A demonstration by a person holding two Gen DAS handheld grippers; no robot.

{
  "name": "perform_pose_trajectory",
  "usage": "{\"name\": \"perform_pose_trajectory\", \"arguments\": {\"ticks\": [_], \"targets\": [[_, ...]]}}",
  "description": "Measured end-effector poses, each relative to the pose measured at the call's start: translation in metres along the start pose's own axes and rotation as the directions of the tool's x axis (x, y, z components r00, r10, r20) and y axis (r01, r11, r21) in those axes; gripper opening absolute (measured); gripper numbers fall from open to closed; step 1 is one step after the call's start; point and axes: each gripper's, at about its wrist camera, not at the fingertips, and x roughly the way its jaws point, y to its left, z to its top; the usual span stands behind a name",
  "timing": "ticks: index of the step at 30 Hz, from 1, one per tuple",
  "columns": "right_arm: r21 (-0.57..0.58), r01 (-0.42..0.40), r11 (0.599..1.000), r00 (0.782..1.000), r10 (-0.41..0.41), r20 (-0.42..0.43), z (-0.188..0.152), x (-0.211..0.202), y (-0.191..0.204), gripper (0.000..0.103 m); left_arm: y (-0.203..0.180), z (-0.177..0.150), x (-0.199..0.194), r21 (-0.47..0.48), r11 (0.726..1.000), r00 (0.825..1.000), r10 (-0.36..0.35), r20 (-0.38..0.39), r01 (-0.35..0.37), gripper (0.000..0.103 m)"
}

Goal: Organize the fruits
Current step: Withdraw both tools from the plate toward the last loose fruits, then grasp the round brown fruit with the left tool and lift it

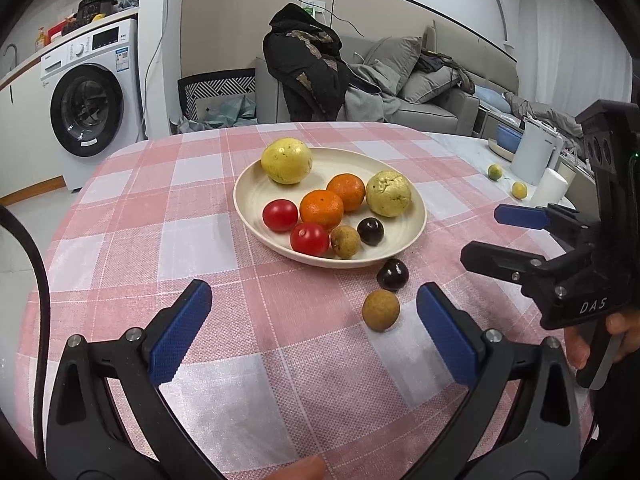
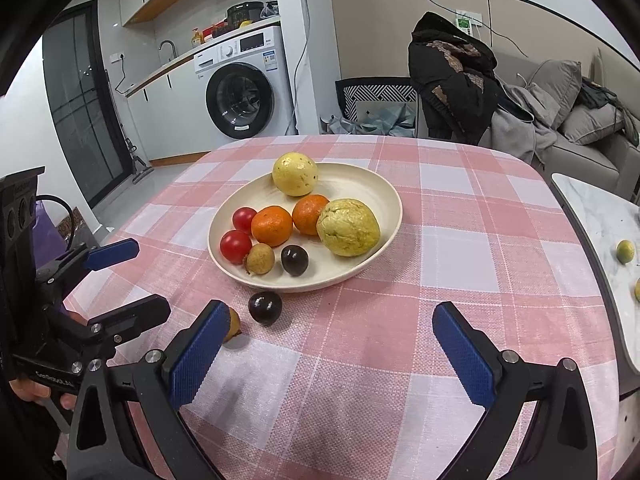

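Observation:
A cream plate [image 1: 256, 184] [image 2: 384, 188] on the pink checked tablecloth holds several fruits: two yellow fruits, two oranges [image 1: 322, 209], two red tomatoes [image 1: 309, 239], a brown longan and a dark plum. On the cloth in front of the plate lie a dark plum [image 1: 393, 274] [image 2: 265, 307] and a brown longan [image 1: 381, 310] [image 2: 233, 325]. My left gripper [image 1: 314, 322] is open and empty; the longan lies just inside its right finger. My right gripper [image 2: 332, 344] is open and empty; its left finger partly hides the longan. It also shows in the left wrist view [image 1: 494, 236].
A white marble side table [image 2: 592, 208] at the right carries two small citrus fruits [image 1: 495, 171], a white kettle [image 1: 534, 152] and a white cup. A chair with a black jacket [image 1: 304, 64] and a grey sofa stand behind the table. A washing machine [image 1: 86, 104] is at the back left.

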Motion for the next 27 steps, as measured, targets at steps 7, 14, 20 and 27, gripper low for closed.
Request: {"name": "perform_pose_trajectory", "arguments": {"ticks": [7,14,20,27], "targets": [[-0.014,0.009,1.0,1.0,-0.009,-0.027,-0.003,0.004,-0.002,0.103,0.0,-0.003,0.008,0.001,1.0,0.999,-0.01,-0.039,0.01,0.102],[-0.014,0.022,1.0,0.998,-0.023,-0.051,-0.005,0.007,-0.009,0.103,-0.004,-0.004,0.017,-0.001,0.999,0.996,-0.034,-0.08,0.034,0.102],[-0.001,0.025,1.0,0.998,-0.025,-0.064,-0.006,0.01,-0.014,0.103,-0.011,-0.003,0.032,-0.001,0.998,0.99,-0.056,-0.13,0.056,0.1],[0.018,0.021,1.0,0.998,-0.02,-0.064,-0.006,0.009,-0.018,0.103,-0.029,-0.002,0.047,0.046,0.996,0.982,-0.063,-0.178,0.072,0.085]]}}
